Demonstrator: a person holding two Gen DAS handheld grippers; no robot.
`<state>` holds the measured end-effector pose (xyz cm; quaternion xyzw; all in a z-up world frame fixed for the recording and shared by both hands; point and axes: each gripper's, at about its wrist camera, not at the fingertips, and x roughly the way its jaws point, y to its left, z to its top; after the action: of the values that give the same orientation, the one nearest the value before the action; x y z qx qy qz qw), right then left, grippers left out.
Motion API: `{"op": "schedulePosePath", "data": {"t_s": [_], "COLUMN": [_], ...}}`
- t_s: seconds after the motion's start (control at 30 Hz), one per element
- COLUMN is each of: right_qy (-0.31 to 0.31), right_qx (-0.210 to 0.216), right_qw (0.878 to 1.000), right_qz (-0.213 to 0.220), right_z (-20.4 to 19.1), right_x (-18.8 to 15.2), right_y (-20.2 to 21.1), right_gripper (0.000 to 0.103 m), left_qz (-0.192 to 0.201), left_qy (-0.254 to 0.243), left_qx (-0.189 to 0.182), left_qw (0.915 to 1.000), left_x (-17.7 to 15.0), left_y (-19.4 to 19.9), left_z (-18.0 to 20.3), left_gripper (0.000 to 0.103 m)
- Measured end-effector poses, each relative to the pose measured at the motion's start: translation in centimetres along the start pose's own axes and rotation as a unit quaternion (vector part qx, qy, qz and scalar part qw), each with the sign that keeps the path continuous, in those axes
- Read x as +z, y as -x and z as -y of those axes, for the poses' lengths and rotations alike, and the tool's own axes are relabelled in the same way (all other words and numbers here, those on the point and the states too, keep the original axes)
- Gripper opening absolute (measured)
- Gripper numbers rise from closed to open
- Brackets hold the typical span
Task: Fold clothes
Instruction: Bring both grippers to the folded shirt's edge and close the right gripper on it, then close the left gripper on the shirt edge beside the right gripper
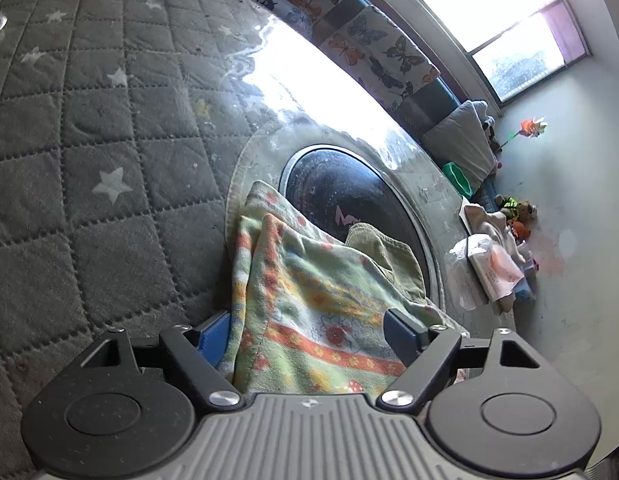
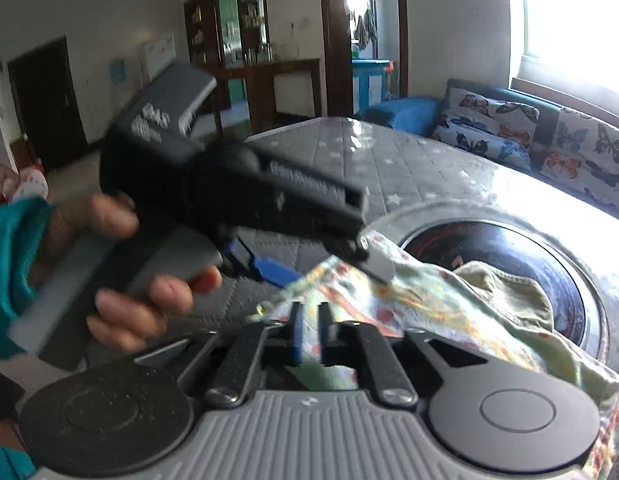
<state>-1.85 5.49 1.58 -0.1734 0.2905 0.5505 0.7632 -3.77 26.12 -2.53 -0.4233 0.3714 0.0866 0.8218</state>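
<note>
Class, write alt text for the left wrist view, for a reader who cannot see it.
The left gripper has its jaws wide open around a patterned cloth draped toward the camera. Behind it lie an olive garment, a dark round inset and a grey quilted, star-printed cover.

No readable text; white print on the left gripper (image 2: pixel 305 256) body and packet (image 1: pixel 495 266) label were too blurred.

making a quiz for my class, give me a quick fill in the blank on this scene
1. The left hand-held gripper has its jaws ____ around the patterned cloth.
2. The right hand-held gripper is ____ on that cloth.
3. The grey quilted cover is printed with white ____.
4. The sofa cushions show ____.

Missing: open; shut; stars; butterflies
</note>
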Motion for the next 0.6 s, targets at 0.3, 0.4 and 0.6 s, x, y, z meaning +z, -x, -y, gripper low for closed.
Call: {"op": "schedulePosePath", "data": {"t_s": [0.3,0.4,0.6], "right_qy": [0.107,0.141,0.102], "right_qx": [-0.01,-0.037,-0.031], "right_qw": [0.994,0.988,0.994], "right_qz": [-0.033,-0.043,-0.022], "right_z": [-4.1,-5.4,-4.4], "right_x": [-1.0,-1.5,-1.2], "right_y": [-3.9,-5.4,-4.3], "right_gripper": [0.053,0.051,0.023], "left_qz": [-0.01,-0.013,-0.017], "left_qy": [0.0,0.004,0.019], "left_qx": [0.002,-0.002,-0.01], "left_qw": [1.0,0.9999,0.9996], "left_x": [0.5,0.6,0.8], "left_y": [0.0,0.1,0.2], "left_z": [-0.3,-0.4,-0.9], "left_gripper": [0.082,0.082,0.087]}}
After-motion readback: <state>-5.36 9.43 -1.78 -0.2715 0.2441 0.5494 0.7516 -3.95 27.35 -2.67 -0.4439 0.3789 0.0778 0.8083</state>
